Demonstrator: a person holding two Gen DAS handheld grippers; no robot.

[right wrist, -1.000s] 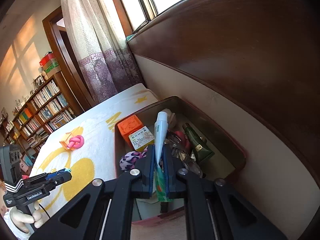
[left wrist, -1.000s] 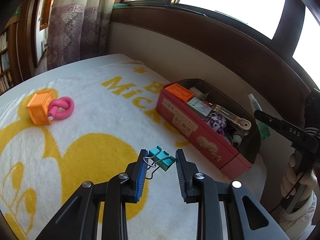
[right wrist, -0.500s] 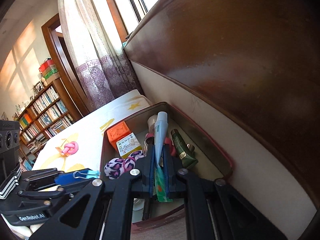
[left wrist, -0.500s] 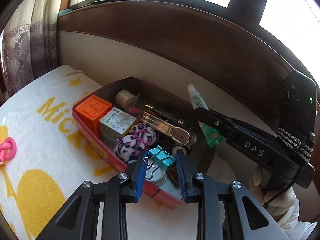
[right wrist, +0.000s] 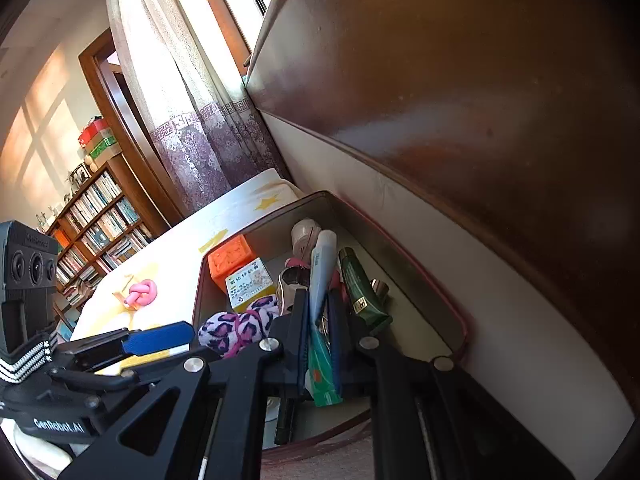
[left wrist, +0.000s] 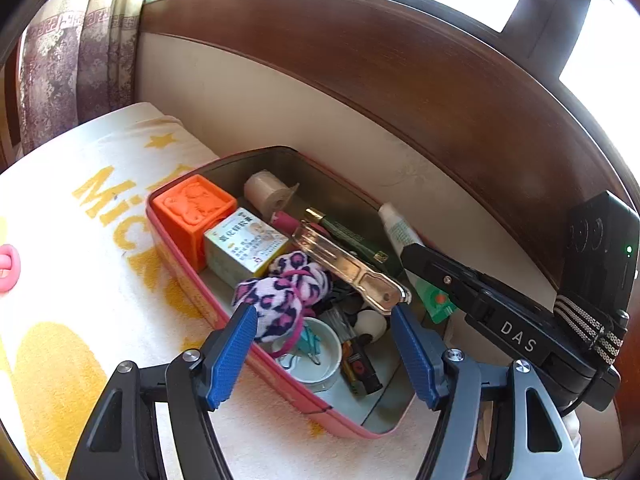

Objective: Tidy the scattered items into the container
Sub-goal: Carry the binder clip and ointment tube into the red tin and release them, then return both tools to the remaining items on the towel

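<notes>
A pink tin box (left wrist: 181, 276) holds several items: an orange block (left wrist: 192, 210), a small carton, a leopard scrunchie (left wrist: 280, 298), a metal clip. A teal binder clip (left wrist: 310, 342) lies in a white lid inside the box. My left gripper (left wrist: 324, 354) is open and empty over the box's near end. My right gripper (right wrist: 320, 320) is shut on a white and green tube (right wrist: 320, 276) above the box (right wrist: 400, 264); the tube also shows in the left wrist view (left wrist: 404, 236). A pink knot toy (right wrist: 142, 292) lies on the towel.
A white and yellow towel (left wrist: 80, 280) covers the surface. A brown headboard (left wrist: 400, 92) runs right behind the box. A curtain (right wrist: 192, 120) and a bookshelf (right wrist: 96, 216) stand at the far left.
My left gripper has opened and the teal binder clip has dropped into the box. My right gripper with the tube has moved closer over the box.
</notes>
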